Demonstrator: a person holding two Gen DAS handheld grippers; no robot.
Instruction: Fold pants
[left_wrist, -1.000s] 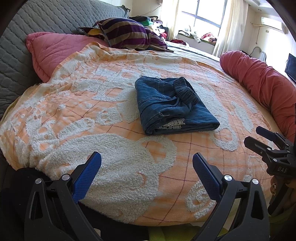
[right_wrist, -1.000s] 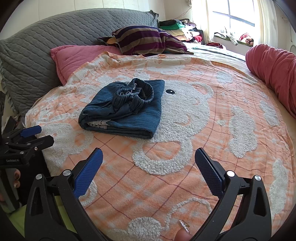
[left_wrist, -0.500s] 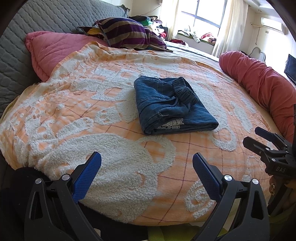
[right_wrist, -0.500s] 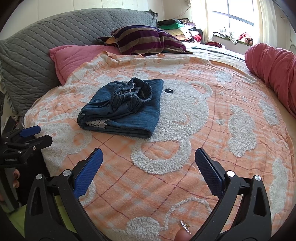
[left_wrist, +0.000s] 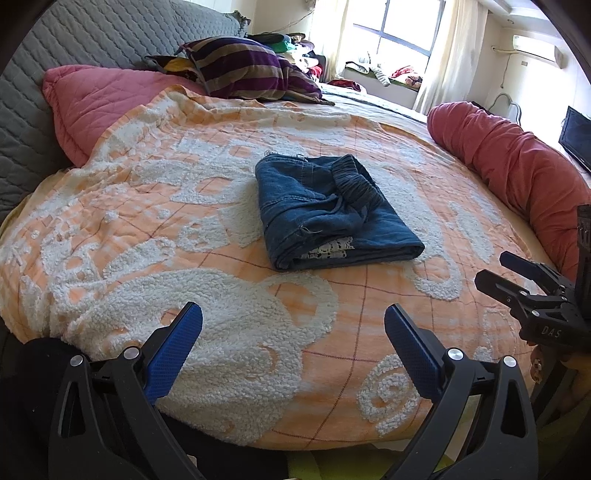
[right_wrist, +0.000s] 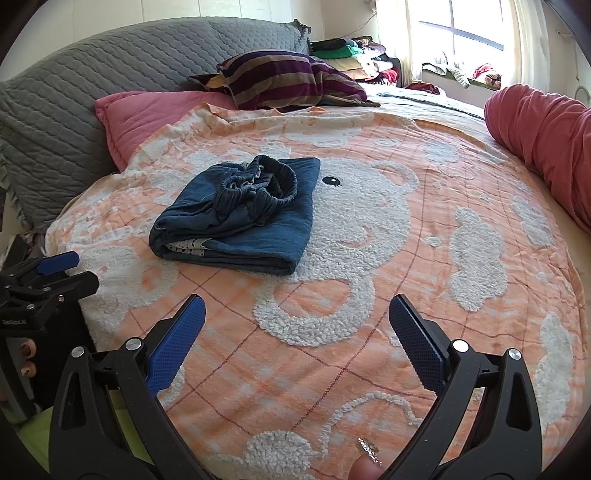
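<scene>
Folded pants on bed, both grippers clear.
Orange blanket (right_wrist: 424, 266) covers the bed; denim pants (left_wrist: 332, 214) lie folded mid-blanket, waistband on top. Left gripper (left_wrist: 293, 350) and right gripper (right_wrist: 297, 343) hover near the bed edge, jaws apart, empty.

Look at the right tool (left_wrist: 517, 277) as it shows at the right edge of your left wrist view: its black body carries the pale letters "DAS", and that is the clearest lettering you have. In your right wrist view, the left tool (right_wrist: 66, 271) at the left edge bears a small pale marking low on its black frame, but it is too small and blurred for you to read. Nothing else in either view shows legible text, numbers or signs.
</scene>
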